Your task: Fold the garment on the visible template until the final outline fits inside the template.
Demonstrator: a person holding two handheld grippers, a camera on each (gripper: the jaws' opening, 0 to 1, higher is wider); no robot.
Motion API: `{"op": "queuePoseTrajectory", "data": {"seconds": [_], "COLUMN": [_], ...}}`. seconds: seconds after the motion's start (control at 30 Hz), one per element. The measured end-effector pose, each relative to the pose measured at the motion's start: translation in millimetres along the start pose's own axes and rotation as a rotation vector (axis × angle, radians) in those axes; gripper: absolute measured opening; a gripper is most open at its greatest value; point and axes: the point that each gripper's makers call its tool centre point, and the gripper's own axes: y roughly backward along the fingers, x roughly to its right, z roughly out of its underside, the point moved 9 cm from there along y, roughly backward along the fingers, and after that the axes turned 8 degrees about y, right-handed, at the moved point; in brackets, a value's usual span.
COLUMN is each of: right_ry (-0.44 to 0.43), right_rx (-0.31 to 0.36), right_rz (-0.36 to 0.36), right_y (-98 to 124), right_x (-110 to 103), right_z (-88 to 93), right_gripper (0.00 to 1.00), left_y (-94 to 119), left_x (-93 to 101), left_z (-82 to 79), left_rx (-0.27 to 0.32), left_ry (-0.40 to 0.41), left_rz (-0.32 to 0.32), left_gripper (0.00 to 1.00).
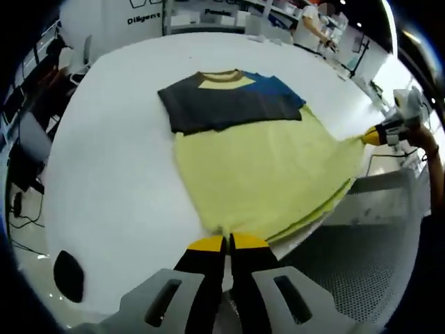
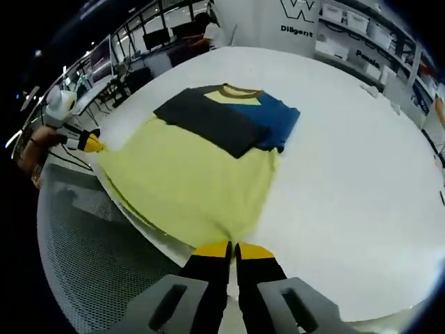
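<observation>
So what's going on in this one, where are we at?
A person is folding a yellow T-shirt on a white table, one claw in each hand. The dark and blue sleeves are already folded across the chest below the collar. The left claw is shut on the hem at one bottom corner, and the right claw is shut on the other, at the table's near edge. The body has not yet been folded up.

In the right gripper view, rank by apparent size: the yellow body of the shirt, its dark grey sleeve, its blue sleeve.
1. Yellow fabric body of the shirt, clearly largest.
2. Dark grey folded sleeve.
3. Blue folded sleeve, partly overlapped by the grey one, so its true extent is unsure.
</observation>
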Motion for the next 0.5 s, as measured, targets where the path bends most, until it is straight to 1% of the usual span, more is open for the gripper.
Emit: {"op": "queuePoseTrajectory", "data": {"seconds": [0.13,0.23,0.3,0.37,0.4,0.5], "right_ry": [-0.006,-0.006,-0.011,-0.023,-0.028,-0.060], "right_rx": [0.012,0.029,0.055,0.081,0.094,0.130], "right_rz": [0.020,0.032,0.040,0.049,0.052,0.064], "right_y": [-1,0,1,2,3,3], "right_x": [6,10,13,16,19,26], "right_z": [-9.4,-15.9,-22.6,-28.7,-32.0,-40.6], "right_gripper": [0.00,0.00,0.00,0.00,0.00,0.00], "left_y": [4,6,7,7,7,6], "left_x": [-4.4,-7.7,-8.8,-10.0,-10.6,-12.3], "left_z": [-13.8,-26.0,-33.7,-39.9,-44.2,-52.9], "left_rx": [0.061,0.087,0.117,0.132,0.153,0.170], "left_ry": [0.053,0.049,0.049,0.050,0.049,0.056], "left_rz": [0.023,0.029,0.025,0.023,0.023,0.029], "left_gripper": [0.02,0.02,0.02,0.02,0.02,0.02]}}
